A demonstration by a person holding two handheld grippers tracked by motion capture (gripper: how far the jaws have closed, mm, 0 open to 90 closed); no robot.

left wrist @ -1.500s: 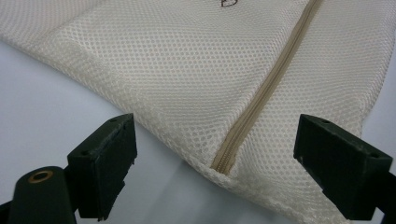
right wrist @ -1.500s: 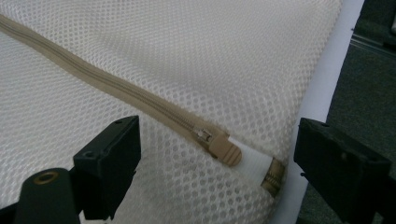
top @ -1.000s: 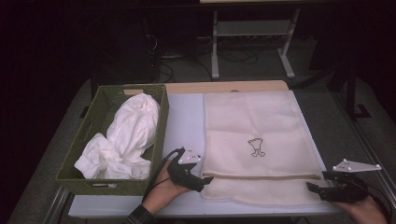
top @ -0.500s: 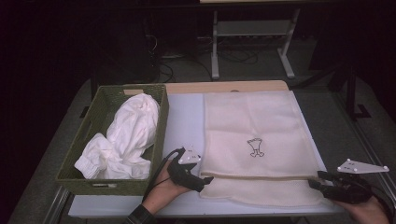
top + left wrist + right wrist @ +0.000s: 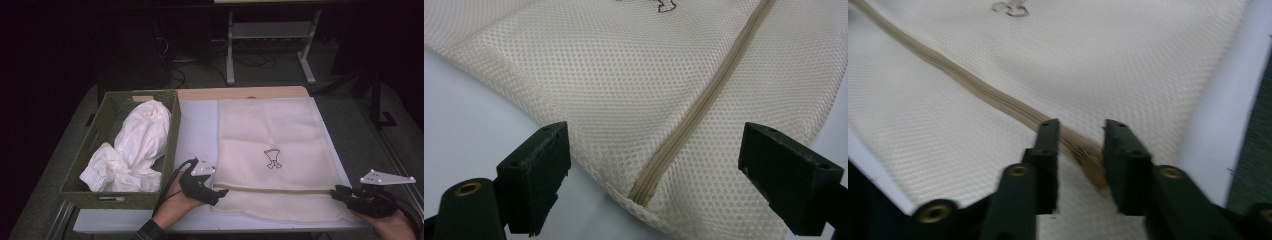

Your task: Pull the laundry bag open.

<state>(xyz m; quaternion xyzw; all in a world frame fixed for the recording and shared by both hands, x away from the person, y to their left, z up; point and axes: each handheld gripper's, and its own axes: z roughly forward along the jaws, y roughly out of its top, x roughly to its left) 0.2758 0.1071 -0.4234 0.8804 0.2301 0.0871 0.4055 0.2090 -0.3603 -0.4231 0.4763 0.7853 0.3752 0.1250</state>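
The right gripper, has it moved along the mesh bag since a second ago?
Barely: the right gripper sits at the mesh bag's right zipper end, where it was, but its jaws have just been closing around that end.

Cream fine-mesh cloth laundry bag with matt tan zipper; woven green basket; white crumpled cloth.

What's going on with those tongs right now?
Left tongs open at mesh bag's corner. Right tongs just closing around zipper end. Nothing blocking.

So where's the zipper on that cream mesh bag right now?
In the high view the zipper runs across the mesh bag near its front edge, from the left gripper to the right gripper.
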